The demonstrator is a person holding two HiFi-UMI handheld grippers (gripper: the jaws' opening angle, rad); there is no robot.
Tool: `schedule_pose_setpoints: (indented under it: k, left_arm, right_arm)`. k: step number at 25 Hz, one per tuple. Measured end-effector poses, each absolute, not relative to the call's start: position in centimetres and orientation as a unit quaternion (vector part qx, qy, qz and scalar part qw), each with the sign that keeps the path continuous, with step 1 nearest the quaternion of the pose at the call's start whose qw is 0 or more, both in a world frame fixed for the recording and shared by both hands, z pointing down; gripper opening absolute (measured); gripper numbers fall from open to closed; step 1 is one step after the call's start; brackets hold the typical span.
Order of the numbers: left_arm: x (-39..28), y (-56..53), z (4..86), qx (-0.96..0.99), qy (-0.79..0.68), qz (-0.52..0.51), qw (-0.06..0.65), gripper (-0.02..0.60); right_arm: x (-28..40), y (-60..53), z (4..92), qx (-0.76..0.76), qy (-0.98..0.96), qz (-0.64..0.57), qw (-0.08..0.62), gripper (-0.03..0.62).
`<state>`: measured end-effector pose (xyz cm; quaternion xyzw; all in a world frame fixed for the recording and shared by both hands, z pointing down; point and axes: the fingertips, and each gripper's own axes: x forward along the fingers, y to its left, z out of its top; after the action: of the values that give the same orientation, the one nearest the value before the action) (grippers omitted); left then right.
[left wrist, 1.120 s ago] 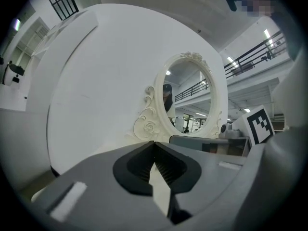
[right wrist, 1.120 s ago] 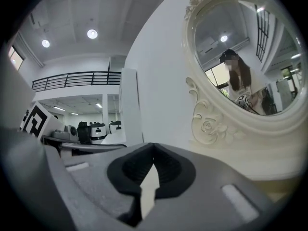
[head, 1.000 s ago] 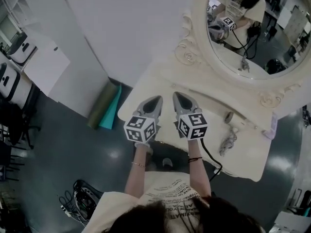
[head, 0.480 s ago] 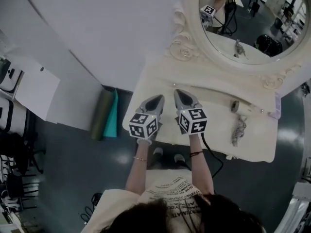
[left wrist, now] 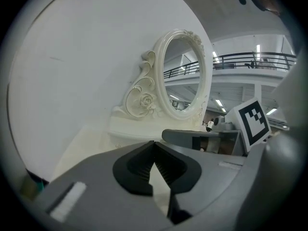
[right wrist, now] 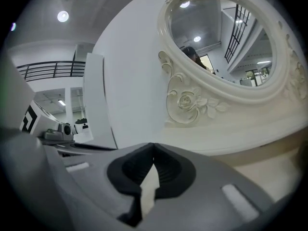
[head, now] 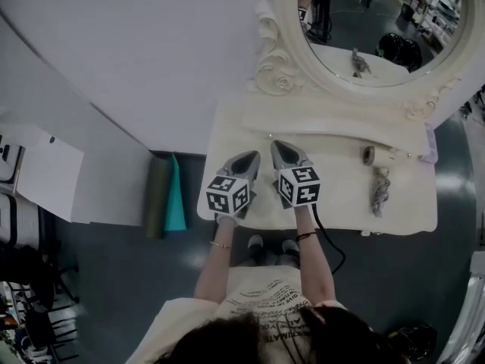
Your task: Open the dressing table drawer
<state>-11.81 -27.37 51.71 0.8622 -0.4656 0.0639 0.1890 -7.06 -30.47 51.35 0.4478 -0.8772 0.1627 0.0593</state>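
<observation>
Dressing table (head: 341, 192), cream with a carved edge, fills the middle right of the head view, its back against a white wall (head: 151, 44). Its drawer is not visible: the front face is hidden under the near edge of the top, which runs along the lower side of the table in the frame. An oval mirror (head: 371, 14) in a carved frame with a rose (head: 276, 78) rises at the back of the table, at the upper right.

Over the left half of the top, close to the near edge, the left gripper (head: 248, 158) and the right gripper (head: 280, 149) are side by side, slightly apart, both pointing toward the mirror. Each gripper's own view shows its jaws closed tip to tip with nothing between them; whether the tips touch the top cannot be told.

On the right part of the top lie a small dark round thing (head: 368, 155) and, near it, a grey lumpy figure (head: 380, 189). A black cable (head: 327, 243) trails from the right gripper toward the person. The person's shoes (head: 273, 245) show just below the table's near edge. A rolled green and teal mat (head: 168, 196) lies on the dark floor to the left of the table.
</observation>
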Motion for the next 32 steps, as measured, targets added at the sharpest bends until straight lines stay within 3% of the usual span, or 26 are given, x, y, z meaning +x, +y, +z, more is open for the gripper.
schedule_pose_setpoints:
  k: [18, 32]
  left_arm:
    - [-12.2, -29.4, 55.6, 0.848, -0.467, 0.075, 0.239, 0.002]
    - [-13.1, -30.9, 56.8, 0.847, -0.466, 0.079, 0.244, 0.002]
  right_arm:
    - [-7.5, -33.3, 56.9, 0.47, -0.85, 0.204, 0.123, 0.005]
    - [-7.8, -35.2, 59.2, 0.504, -0.823, 0.223, 0.138, 0.055]
